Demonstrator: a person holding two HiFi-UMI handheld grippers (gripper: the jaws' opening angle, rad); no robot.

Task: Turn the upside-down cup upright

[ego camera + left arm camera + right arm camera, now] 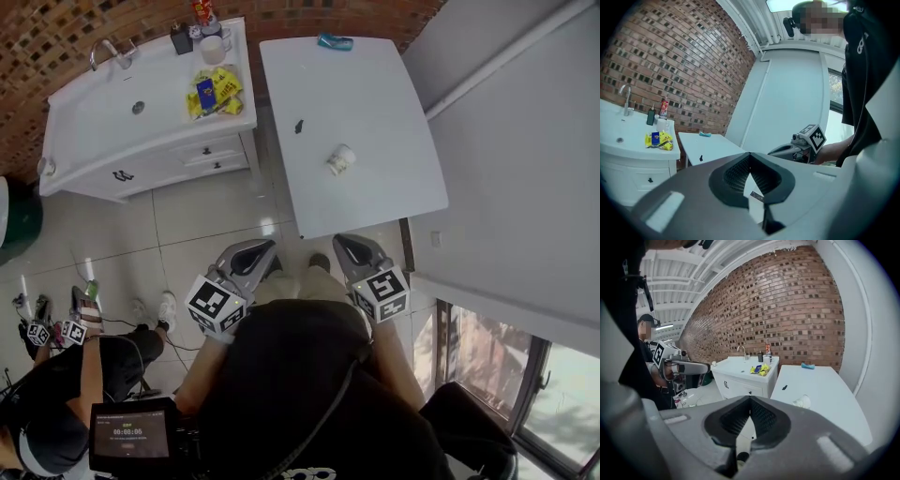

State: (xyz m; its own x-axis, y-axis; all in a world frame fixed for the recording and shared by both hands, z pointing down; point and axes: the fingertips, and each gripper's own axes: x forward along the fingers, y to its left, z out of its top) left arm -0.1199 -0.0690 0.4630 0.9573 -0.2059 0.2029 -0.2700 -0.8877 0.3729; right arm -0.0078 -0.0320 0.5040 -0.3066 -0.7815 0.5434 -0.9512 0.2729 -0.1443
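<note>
Cup (340,159) sits mid-way along the white table (394,112), apparently tipped and not upright, untouched. Left gripper (255,255) and right gripper (354,248) are both closed and empty, just short of the table's near edge. Whole task remains: approach, grasp, turn.

brick wall (56,37), tiled floor (187,220), white table (375,178), sink cabinet (131,155).

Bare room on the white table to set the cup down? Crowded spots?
White rectangular table is mostly bare: the near strip between the small white cup and the near edge, and the stretch from the small black object to the teal object at the far edge. Crowded: right end of the white sink counter, with yellow packets and a white mug.
</note>
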